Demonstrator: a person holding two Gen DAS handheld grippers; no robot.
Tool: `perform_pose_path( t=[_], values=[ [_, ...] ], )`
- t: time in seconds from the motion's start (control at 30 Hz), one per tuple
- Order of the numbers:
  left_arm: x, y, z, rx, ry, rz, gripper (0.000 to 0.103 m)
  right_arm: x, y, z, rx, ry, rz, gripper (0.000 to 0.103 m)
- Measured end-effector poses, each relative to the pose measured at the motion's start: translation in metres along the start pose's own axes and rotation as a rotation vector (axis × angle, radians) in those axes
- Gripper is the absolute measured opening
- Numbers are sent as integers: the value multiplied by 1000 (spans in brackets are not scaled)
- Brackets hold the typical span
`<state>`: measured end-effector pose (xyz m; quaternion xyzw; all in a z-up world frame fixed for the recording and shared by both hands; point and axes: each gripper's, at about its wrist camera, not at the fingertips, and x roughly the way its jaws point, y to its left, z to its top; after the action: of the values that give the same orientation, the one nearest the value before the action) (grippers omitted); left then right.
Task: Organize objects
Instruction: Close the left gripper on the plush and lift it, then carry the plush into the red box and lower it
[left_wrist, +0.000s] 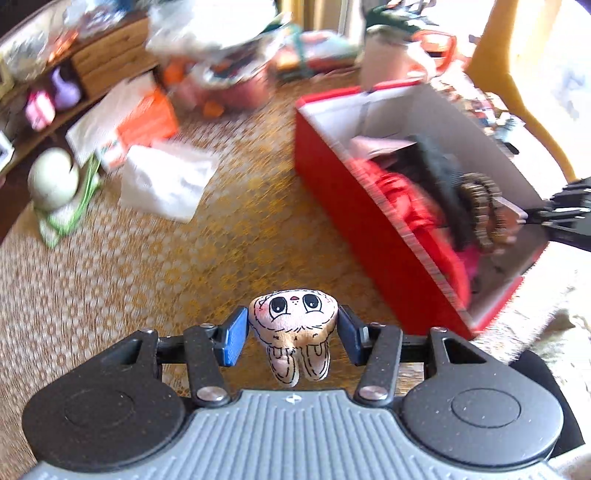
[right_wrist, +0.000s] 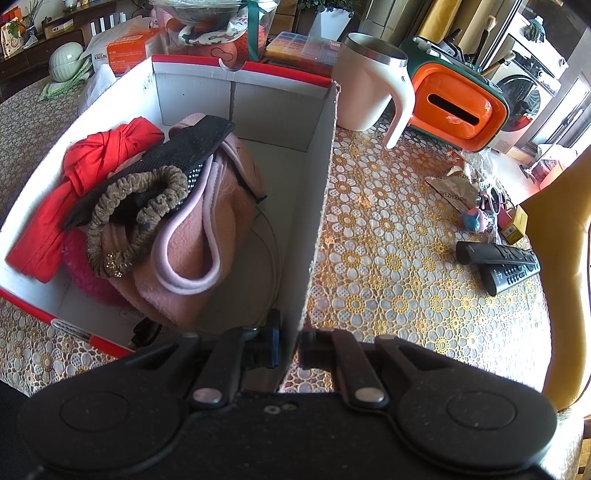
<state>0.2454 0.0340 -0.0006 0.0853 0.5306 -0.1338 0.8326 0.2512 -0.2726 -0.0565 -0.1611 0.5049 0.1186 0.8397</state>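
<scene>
Our left tongs pinch the plush toy; the red box, probably forward-right, is steadied by right tongs clamping its wall.

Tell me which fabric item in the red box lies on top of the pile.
The brown ruched hair scrunchie tops the pile, resting on the black mesh piece; the red cloth and pink fleece lie underneath.

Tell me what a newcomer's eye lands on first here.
First, the small plush toy pinched in the left gripper above the patterned tablecloth. Next, the red box stuffed with red and pink clothes, its side wall clamped by the right gripper. An orange tissue holder stands behind it.
</scene>
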Motion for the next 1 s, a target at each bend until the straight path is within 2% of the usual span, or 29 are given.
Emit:
perform_pose_path(
  t=[0.23,0.43,0.7,0.87,1.0],
  values=[
    [-31,-39,19,99,-61,-38,51,0,-1,-1,2,-2,3,7],
    [-41,-72,37,152,-104,-69,51,0,-2,-1,6,-6,10,7],
    [-24,-108,63,191,-115,-83,51,-2,-3,-1,13,-13,16,6],
    [-4,-121,79,206,-117,-39,51,-2,-3,0,14,-15,18,6],
    [15,-122,94,180,-119,-17,51,-3,-3,-1,15,-16,23,6]
  ],
)
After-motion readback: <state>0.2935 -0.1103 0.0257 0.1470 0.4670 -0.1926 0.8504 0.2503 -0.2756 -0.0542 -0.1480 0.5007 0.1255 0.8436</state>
